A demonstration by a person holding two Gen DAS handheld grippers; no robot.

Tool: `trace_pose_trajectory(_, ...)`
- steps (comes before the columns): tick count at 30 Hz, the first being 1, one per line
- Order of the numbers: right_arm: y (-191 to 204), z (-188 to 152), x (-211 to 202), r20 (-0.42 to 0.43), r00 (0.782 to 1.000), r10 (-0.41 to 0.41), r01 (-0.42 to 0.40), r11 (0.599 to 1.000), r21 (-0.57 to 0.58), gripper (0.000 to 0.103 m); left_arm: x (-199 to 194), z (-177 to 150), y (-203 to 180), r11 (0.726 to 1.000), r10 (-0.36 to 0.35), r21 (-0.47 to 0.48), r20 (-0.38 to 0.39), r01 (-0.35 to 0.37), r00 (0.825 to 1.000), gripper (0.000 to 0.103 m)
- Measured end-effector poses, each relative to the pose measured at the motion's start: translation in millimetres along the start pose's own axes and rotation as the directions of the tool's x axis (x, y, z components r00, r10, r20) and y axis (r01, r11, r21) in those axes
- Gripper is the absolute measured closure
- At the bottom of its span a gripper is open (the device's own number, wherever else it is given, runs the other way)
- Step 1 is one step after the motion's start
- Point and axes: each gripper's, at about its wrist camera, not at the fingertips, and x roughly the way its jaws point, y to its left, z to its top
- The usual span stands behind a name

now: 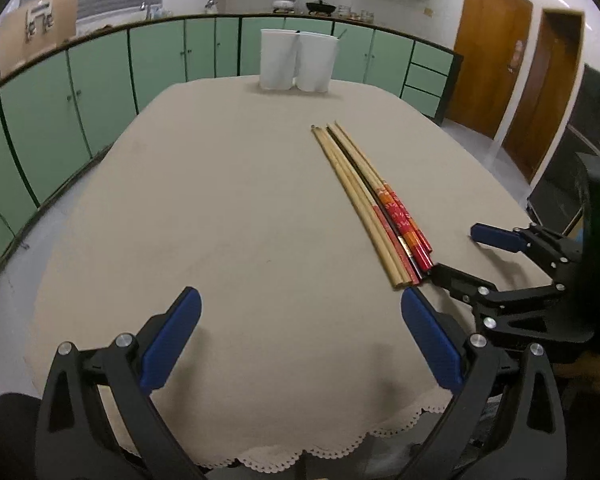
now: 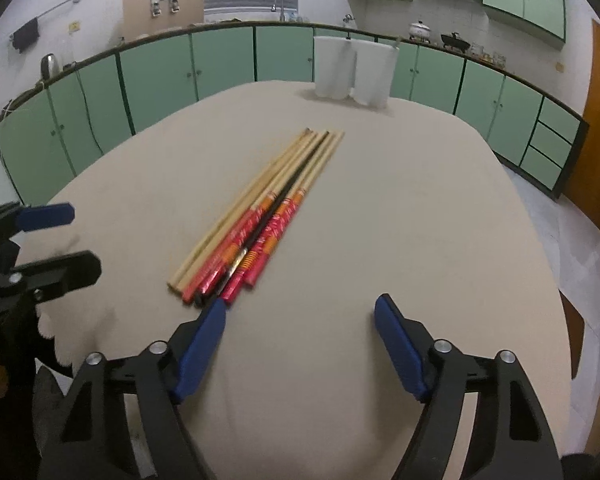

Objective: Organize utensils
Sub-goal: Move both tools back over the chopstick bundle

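A bundle of several chopsticks [image 1: 370, 204], some plain wood and some with red handles, lies on the beige tablecloth [image 1: 220, 220]; it also shows in the right wrist view [image 2: 260, 220]. Two white cups [image 1: 298, 60] stand side by side at the table's far edge, also seen in the right wrist view [image 2: 354, 72]. My left gripper [image 1: 300, 312] is open and empty near the front edge, left of the chopsticks' near ends. My right gripper [image 2: 300, 316] is open and empty, its left finger [image 2: 204, 336] just by the near ends. The right gripper also shows in the left wrist view [image 1: 460, 252].
Green cabinets [image 1: 100, 80] curve behind the table. Wooden doors [image 1: 500, 60] stand at the right. The tablecloth's lace edge [image 1: 300, 452] hangs at the front. My left gripper shows at the left of the right wrist view [image 2: 60, 240].
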Motion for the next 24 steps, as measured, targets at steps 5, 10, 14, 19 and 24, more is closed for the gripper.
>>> trace_pose_trajectory(5, 2, 10, 8, 0.007, 1.000, 0.020, -0.020, 1.000, -0.007, 0.034, 8, 7, -2, 1.000, 0.000, -0.011, -0.016, -0.001, 1.000, 0.006)
trace_pose_trajectory(10, -6, 5, 6, 0.014, 1.000, 0.008, -0.008, 1.000, 0.008, 0.035, 16, 6, -10, 1.000, -0.009, 0.010, -0.035, 0.009, 0.999, 0.006)
trace_pose_trajectory(14, -4, 5, 5, 0.019, 1.000, 0.016, -0.016, 1.000, 0.002, 0.035, 26, 9, -18, 0.999, -0.025, 0.029, -0.052, 0.027, 0.998, 0.006)
trace_pose_trajectory(19, -1, 9, 11, 0.028, 0.999, 0.022, -0.022, 1.000, -0.008, 0.040, 33, 12, -26, 0.997, 0.005, 0.072, -0.042, -0.002, 0.999, 0.006)
trace_pose_trajectory(24, -14, 10, 10, 0.030, 0.999, 0.014, -0.015, 0.999, 0.036, 0.066, 35, 11, -25, 0.998, -0.004, 0.065, -0.044, 0.007, 0.999, 0.006)
